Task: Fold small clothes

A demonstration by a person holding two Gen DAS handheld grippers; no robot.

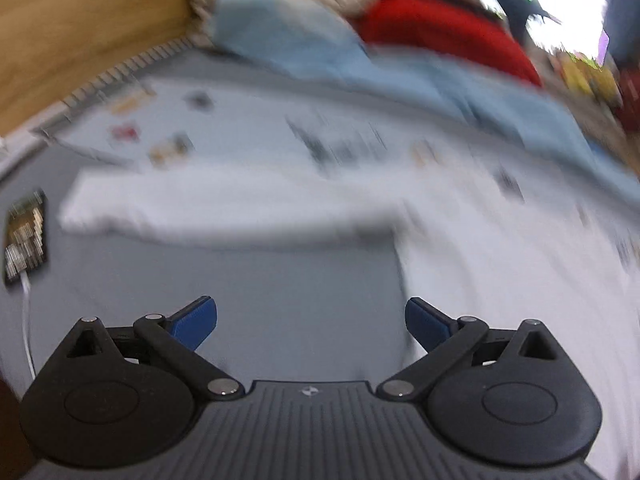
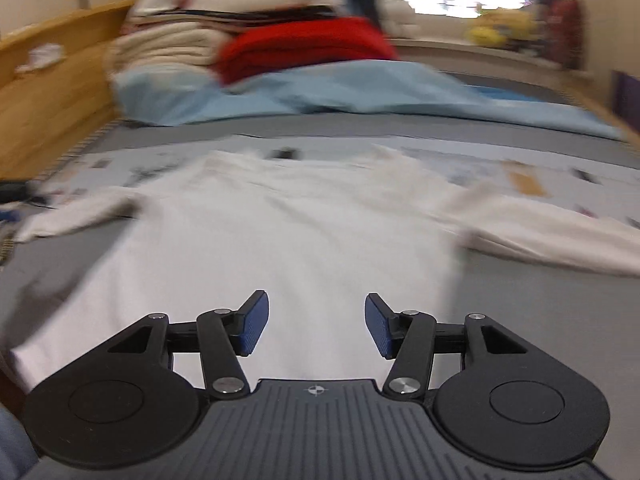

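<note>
A white long-sleeved top [image 2: 304,232] lies spread flat on the grey bed sheet [image 2: 540,312], its sleeves stretched out to the left and right. My right gripper [image 2: 316,320] hovers over the top's lower half, jaws open, nothing between the blue pads. In the left wrist view the same white top [image 1: 224,200] shows blurred, one sleeve running left and the body at the right. My left gripper [image 1: 311,322] stands wide open above the bare grey sheet [image 1: 280,280] beside the top, holding nothing.
A pile of folded clothes [image 2: 280,32] with a red piece [image 2: 304,48] and a light blue blanket [image 2: 360,92] sits at the far end. A wooden bed frame [image 2: 48,92] borders the left. A patterned light sheet [image 1: 248,128] lies beyond the top. A dark small device with a white cable [image 1: 26,236] rests left.
</note>
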